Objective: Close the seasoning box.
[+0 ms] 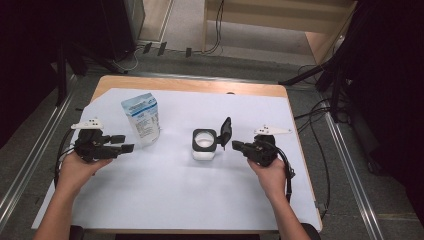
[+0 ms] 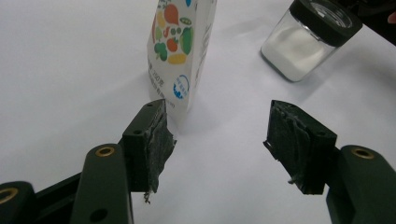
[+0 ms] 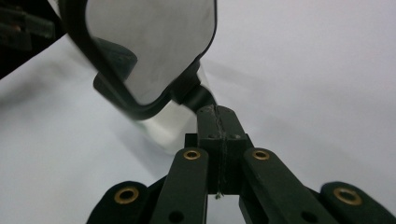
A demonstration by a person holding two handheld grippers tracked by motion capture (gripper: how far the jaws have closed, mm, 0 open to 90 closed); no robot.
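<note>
Jar (image 1: 204, 145) of white powder sits near the middle of the table, a touch toward the right edge, and its hinged black lid (image 1: 226, 131) stands flipped up on the right side. The right gripper (image 1: 235, 145) has its jaws pressed tight together, and in the right gripper view the tips sit right at the lid's hinge tab (image 3: 196, 95); whether they actually pinch it I cannot tell. My guess is that the closed tips are there to prop the lid back, so the mouth stays free for pouring.

Over on the left, the pouch (image 1: 141, 119) stands upright near the table's left edge, toward the far side. The left gripper (image 1: 122, 143) points at it with jaws apart and nothing between them; one pad (image 2: 156, 140) is just short of the pouch's bottom corner, not touching. That looks like the line-up for a grab low on the bag.

A white sheet (image 1: 165, 195) covers most of the wooden table (image 1: 190, 85), leaving a bare strip along the far edge. Beyond it, grey floor, loose cables (image 1: 217, 30), dark stands either side, and metal rails (image 1: 350, 170) flanking the table.
</note>
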